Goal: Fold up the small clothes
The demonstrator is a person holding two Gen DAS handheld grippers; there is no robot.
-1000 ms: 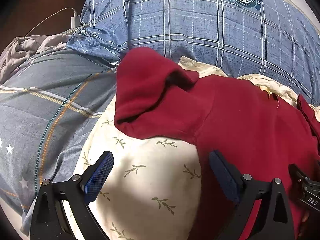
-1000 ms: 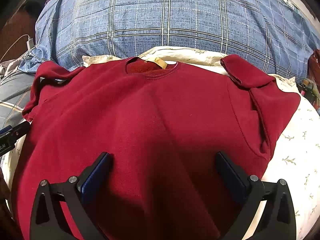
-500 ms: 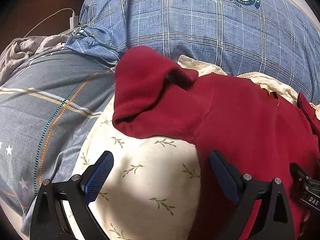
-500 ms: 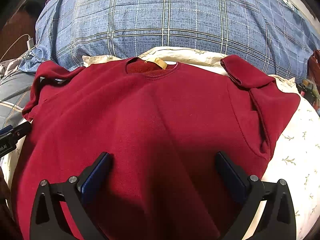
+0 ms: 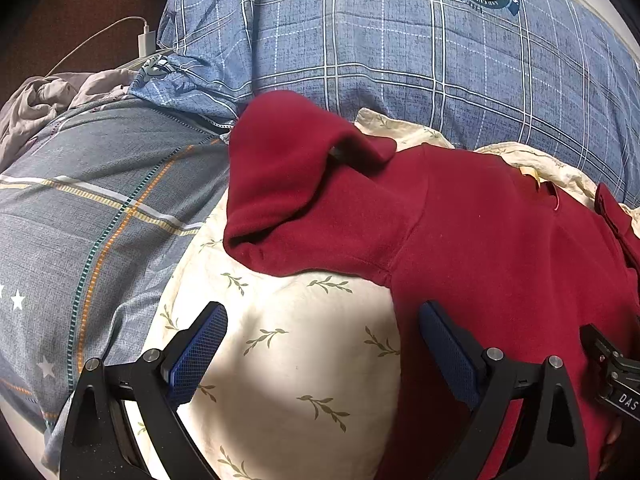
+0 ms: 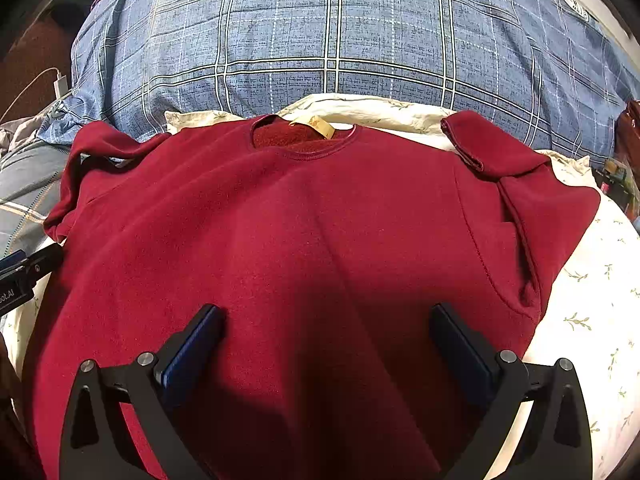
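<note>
A dark red fleece sweatshirt (image 6: pixel 320 240) lies flat on a cream leaf-print sheet (image 6: pixel 592 312), collar (image 6: pixel 304 140) at the far side. Its left sleeve (image 5: pixel 288 184) is bunched and folded over; its right sleeve (image 6: pixel 500 160) is folded onto the body. My left gripper (image 5: pixel 320 344) is open and empty, over the sheet just left of the shirt's side edge. My right gripper (image 6: pixel 324 344) is open and empty above the shirt's lower middle.
A blue plaid pillow (image 6: pixel 340 40) lies behind the shirt. A grey-blue striped quilt (image 5: pixel 80 220) is at the left, with a white charger and cable (image 5: pixel 144 42) and crumpled grey cloth (image 5: pixel 40 100) beyond. The other gripper's tip (image 5: pixel 616 376) shows at the right edge.
The left gripper has drifted slightly left, away from the shirt's edge. The right gripper and the shirt have barely moved.
</note>
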